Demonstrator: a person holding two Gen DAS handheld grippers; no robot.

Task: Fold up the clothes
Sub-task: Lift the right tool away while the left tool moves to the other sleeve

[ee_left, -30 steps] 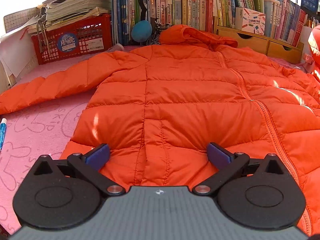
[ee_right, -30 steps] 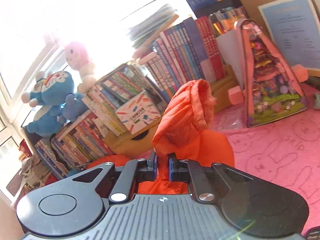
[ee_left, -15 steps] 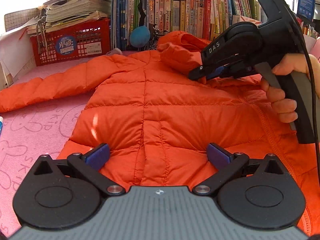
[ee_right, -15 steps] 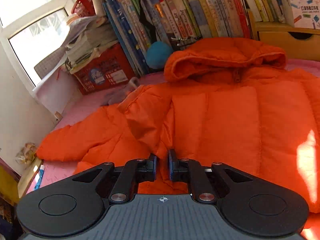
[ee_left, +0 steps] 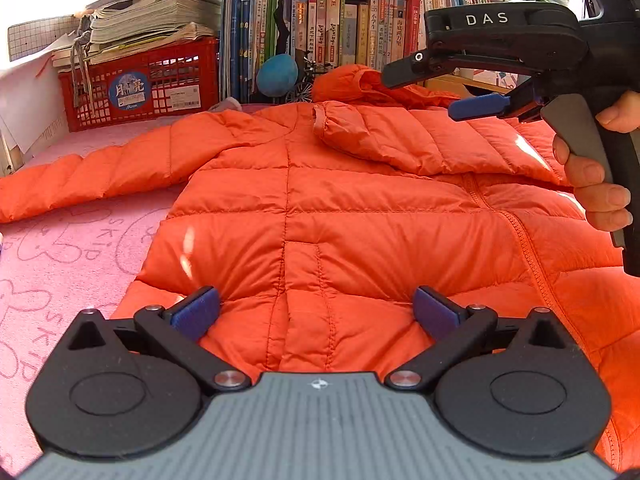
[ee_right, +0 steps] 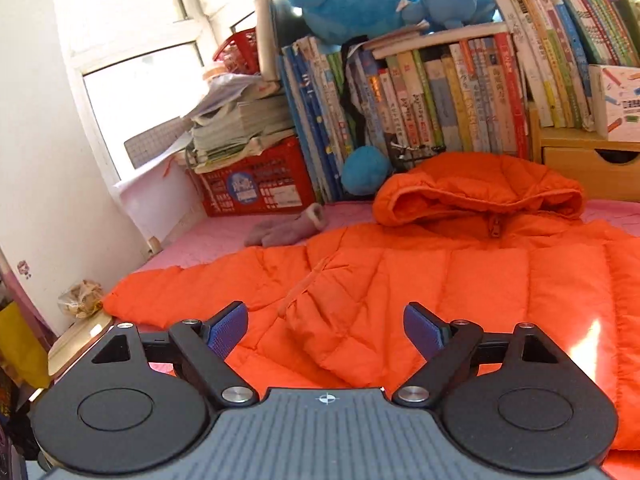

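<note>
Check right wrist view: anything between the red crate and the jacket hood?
Yes: a purple-grey glove on the pink mat, between red crate and hood.

Support surface: a pink mat (ee_left: 72, 240) printed with rabbit outlines and "SKIP" lettering. Lying directly on it: an orange hooded down jacket (ee_left: 360, 216), spread flat; a red plastic crate (ee_left: 140, 88) at the far edge; a blue ball (ee_left: 277, 74) against the row of books (ee_left: 352, 28); a mauve fabric item (ee_right: 286, 230).

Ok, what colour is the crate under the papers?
Red crate with a round blue sticker; clearest in the left wrist view.
</note>
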